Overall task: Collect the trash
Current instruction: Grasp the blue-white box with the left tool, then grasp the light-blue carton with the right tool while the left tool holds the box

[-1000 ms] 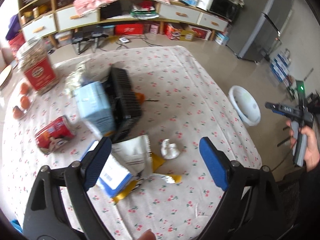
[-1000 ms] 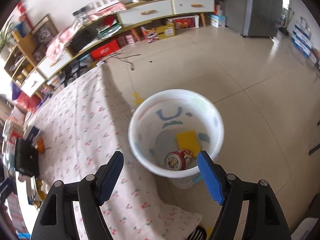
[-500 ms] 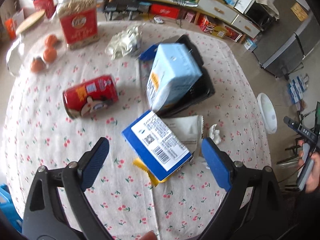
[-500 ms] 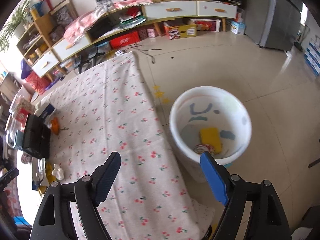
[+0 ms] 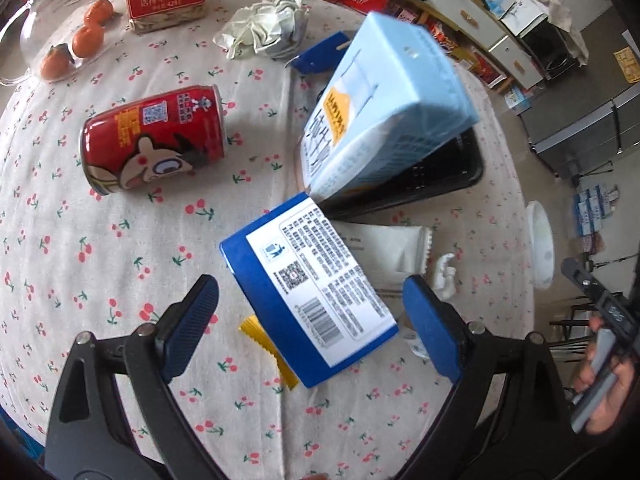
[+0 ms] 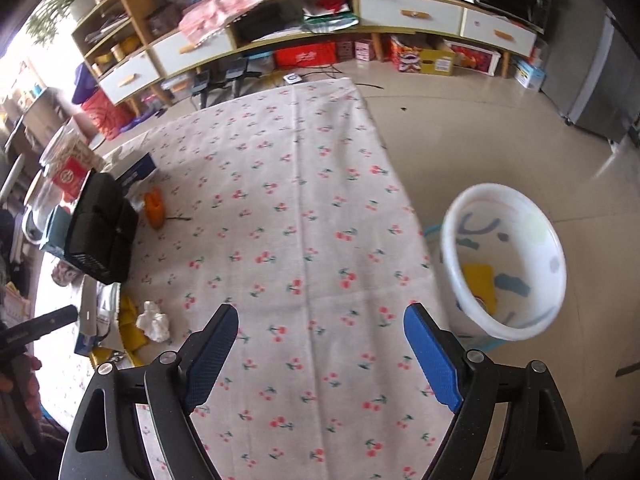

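A flat blue carton [image 5: 310, 292] is framed by the open left tool [image 5: 311, 322] on the cherry-print cloth counter [image 5: 120, 240]; the right tool [image 6: 320, 346], empty, is opening.

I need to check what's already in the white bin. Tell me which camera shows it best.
The right wrist view. There the white bin stands on the floor beside the table, its mouth facing the camera, with a yellow packet inside. The left wrist view catches only a sliver of its rim at the right edge, past the table; nothing inside shows.
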A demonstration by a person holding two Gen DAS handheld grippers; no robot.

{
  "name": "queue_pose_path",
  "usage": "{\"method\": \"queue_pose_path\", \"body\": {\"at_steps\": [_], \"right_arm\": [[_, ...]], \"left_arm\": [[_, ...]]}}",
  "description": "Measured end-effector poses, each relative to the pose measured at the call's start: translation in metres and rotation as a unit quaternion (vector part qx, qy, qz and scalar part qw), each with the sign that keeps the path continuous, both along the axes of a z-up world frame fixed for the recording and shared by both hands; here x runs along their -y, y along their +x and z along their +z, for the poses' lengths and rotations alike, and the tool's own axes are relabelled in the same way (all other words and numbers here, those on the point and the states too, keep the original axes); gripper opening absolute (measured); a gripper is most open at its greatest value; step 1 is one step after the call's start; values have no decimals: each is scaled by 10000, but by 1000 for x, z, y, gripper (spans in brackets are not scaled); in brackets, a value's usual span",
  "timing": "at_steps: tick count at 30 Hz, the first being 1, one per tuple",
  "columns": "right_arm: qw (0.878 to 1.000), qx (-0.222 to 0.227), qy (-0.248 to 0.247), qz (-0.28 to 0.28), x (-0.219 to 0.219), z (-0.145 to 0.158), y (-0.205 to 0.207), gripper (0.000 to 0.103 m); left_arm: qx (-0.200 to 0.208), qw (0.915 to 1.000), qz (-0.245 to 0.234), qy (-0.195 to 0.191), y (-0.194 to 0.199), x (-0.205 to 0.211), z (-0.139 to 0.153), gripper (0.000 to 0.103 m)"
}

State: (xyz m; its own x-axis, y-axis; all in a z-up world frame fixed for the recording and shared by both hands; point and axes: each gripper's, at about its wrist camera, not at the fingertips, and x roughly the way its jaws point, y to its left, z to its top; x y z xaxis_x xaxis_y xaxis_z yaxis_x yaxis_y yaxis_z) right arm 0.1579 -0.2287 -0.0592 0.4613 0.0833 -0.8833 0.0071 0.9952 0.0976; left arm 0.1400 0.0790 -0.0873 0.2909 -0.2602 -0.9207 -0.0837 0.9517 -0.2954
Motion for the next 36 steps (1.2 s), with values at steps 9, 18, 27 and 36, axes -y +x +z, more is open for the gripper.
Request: {"method": "queue_pose_path", "body": {"at_steps": [9,18,27,36], "right_arm": [[9992,166,66,360,-45,13,3,87],[9943,366,214,979,-111,35,10,87],[9832,733,385,1626,-202,49,18,87],[9723,996,376,2081,-274,38,45,78]], "left_arm": [[23,9991,340,-237,-8,-19,-2,68],[621,9967,501,131,-29,-65,31,68],[1212,9874,658,778,-44,-95,53,68],[1320,9856,824,661,-49,-114,60,68]]}}
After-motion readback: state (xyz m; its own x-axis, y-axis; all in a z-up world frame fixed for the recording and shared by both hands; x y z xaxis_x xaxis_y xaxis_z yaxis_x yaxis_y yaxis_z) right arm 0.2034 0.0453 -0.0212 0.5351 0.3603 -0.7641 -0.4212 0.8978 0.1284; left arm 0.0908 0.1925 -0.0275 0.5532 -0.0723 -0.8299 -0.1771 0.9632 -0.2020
